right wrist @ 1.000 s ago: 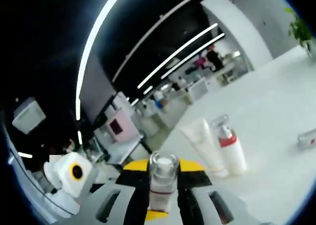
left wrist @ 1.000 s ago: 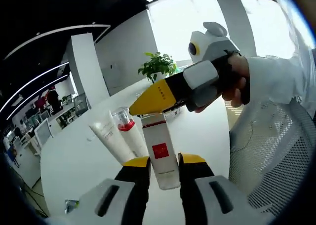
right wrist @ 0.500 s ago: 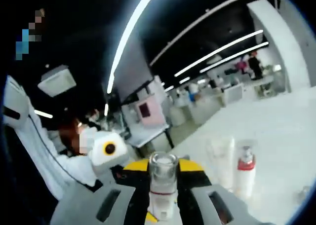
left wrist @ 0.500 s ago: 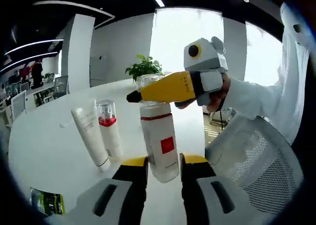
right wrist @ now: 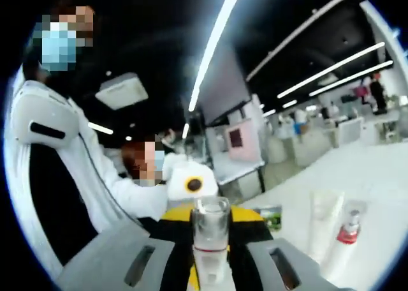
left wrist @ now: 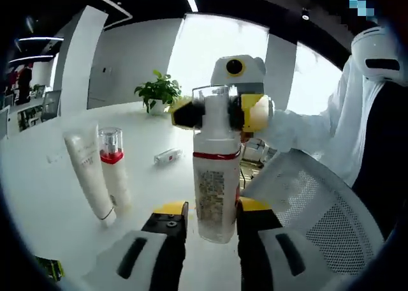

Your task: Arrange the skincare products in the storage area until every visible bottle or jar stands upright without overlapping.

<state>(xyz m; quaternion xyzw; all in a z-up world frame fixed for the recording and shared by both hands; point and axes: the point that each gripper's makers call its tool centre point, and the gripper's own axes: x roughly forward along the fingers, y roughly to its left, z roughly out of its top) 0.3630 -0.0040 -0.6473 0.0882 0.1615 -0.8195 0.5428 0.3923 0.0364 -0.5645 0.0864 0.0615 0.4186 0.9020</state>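
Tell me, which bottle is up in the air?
The big white bottle with the red band. Both grippers hold it: left gripper low, right gripper at the cap. The tube and pump bottle stand on the table.

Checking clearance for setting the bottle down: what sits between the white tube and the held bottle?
In the left gripper view, the red-collared pump bottle stands between the white tube and the held bottle.

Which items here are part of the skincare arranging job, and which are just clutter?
Job items:
- white bottle with clear cap, held by both tools
- white tube, standing on the table
- red-collared pump bottle, upright beside the tube
- small item lying flat, probably another product

Clutter:
- potted plant
- green packet
- mesh chair
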